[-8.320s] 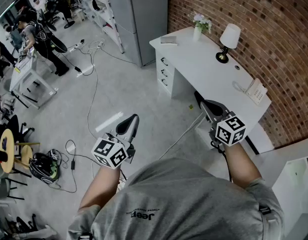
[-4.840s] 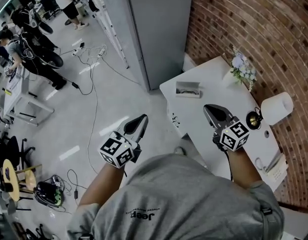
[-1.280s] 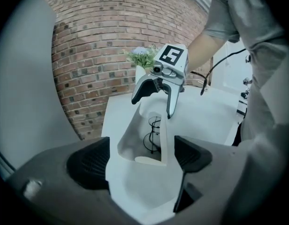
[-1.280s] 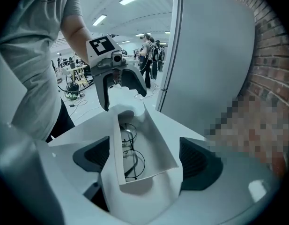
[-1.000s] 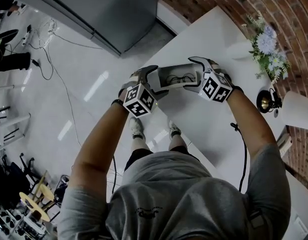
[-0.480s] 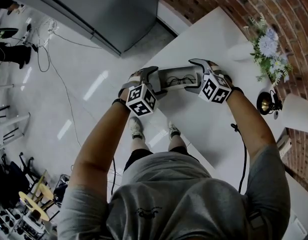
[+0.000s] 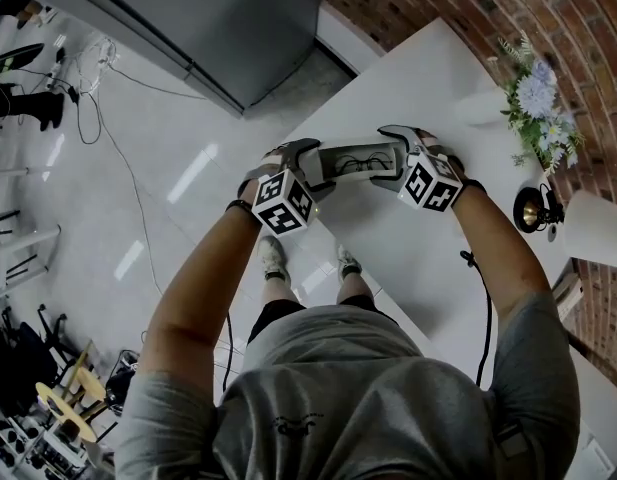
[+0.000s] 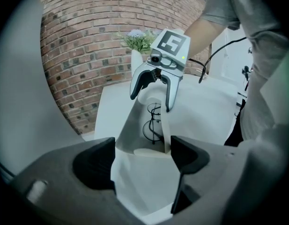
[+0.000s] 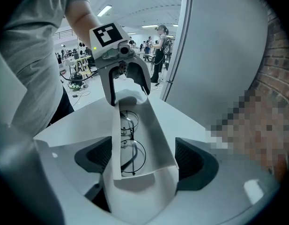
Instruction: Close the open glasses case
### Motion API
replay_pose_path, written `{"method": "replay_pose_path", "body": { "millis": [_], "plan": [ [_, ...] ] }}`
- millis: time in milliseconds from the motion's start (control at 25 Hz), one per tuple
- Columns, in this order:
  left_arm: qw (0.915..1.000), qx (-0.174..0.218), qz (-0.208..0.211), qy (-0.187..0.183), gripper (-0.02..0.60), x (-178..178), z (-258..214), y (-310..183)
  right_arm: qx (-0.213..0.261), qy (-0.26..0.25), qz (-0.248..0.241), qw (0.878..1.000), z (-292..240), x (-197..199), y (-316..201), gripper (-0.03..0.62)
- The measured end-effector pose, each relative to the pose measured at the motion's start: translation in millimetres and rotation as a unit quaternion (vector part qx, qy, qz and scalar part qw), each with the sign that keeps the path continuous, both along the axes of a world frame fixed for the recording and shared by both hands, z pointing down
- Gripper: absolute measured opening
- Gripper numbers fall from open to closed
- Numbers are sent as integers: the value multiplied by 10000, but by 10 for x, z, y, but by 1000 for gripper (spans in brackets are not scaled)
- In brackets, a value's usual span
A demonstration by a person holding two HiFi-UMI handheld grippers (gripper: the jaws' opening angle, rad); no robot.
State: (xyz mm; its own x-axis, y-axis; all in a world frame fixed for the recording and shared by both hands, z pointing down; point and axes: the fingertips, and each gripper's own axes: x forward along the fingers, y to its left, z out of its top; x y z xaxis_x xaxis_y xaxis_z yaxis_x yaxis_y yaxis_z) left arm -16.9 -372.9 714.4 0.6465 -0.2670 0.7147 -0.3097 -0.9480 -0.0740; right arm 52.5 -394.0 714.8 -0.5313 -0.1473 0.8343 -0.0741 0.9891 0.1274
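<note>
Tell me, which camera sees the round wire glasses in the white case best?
The right gripper view: the thin black round-rimmed wire glasses lie close and whole inside the open white case, both lenses showing. The left gripper view shows them smaller, farther down the case. The head view shows them tiny.

Glasses case [image 7: 360,158] lying crosswise on desk [image 7: 428,268], near desk's front corner. Eyeglasses [image 7: 361,162] lying inside case. Left gripper [image 7: 310,158] sitting at case's left end, right gripper [image 7: 392,154] at right end. Jaws of both just having been closing, case ends sitting between them, pads touching case sides. Flower vase [image 7: 488,105] standing behind and right of case, beside brick wall [image 7: 458,8]. Lamp [image 7: 596,226] standing further right, well apart from case. Tall cabinet [image 7: 218,18] standing on floor [image 7: 138,198], left of desk.
</note>
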Motion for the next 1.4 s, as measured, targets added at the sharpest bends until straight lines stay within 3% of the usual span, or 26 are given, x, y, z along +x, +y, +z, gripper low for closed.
{"method": "replay_pose_path", "body": {
  "millis": [280, 560, 640, 840, 960, 1400],
  "plan": [
    [9997, 192, -78, -86, 344, -10, -30, 25, 182, 11, 58, 9998, -20, 3, 39, 400],
    [9991, 366, -140, -140, 261, -59, -93, 42, 422, 21, 166, 9990, -46, 0, 112, 348],
    [9989, 409, -174, -173, 211, -56, -102, 37, 470, 31, 177, 9987, -43, 11, 130, 334],
    [9992, 306, 118, -249, 167, -32, -74, 237, 510, 188, 31, 9985, 1, 24, 257, 264],
    [9994, 191, 141, -264, 166, -14, -39, 314, 446, 279, -37, 9986, 42, 31, 330, 310],
    [9995, 83, 22, -290, 167, -10, -48, 302, 407, 366, 94, 9985, 44, 14, 327, 316]
  ]
}}
